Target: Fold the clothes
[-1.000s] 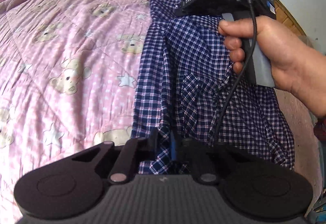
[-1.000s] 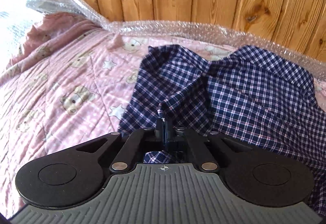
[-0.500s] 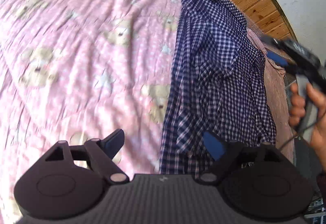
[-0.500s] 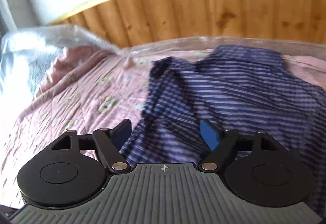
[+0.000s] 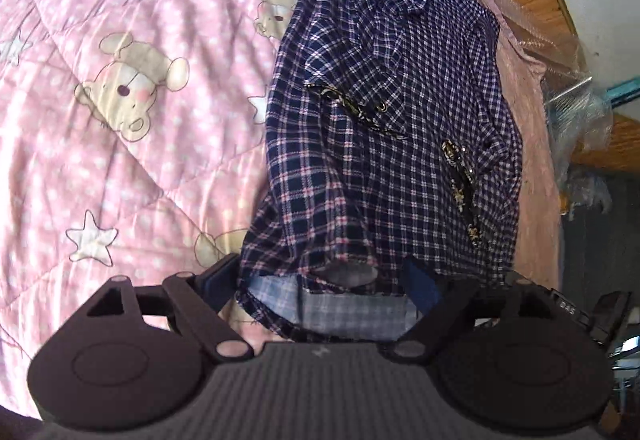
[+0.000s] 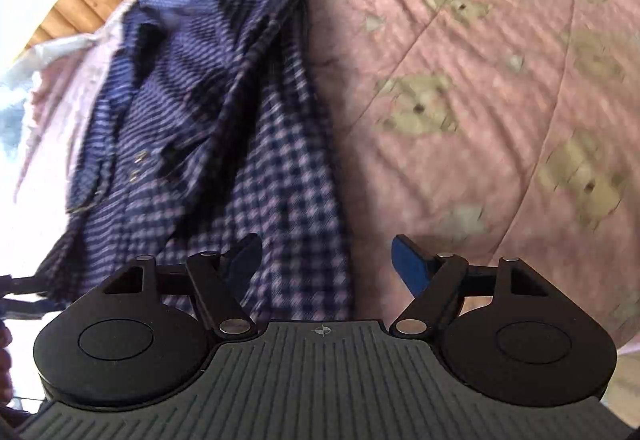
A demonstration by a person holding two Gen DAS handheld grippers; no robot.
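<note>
Both my grippers stand spread, gripping nothing. My left gripper [image 5: 320, 284] has its fingers either side of the checked shirt's [image 5: 392, 112] hem at lower centre. My right gripper's [image 6: 324, 268] fingers, just closing, straddle the shirt's right edge on the pink quilt [image 6: 480, 80].

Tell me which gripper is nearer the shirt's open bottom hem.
Left. The left gripper has its open jaws on either side of the plaid shirt hem; the right gripper hangs open over the shirt's side edge by the pink quilt.
</note>
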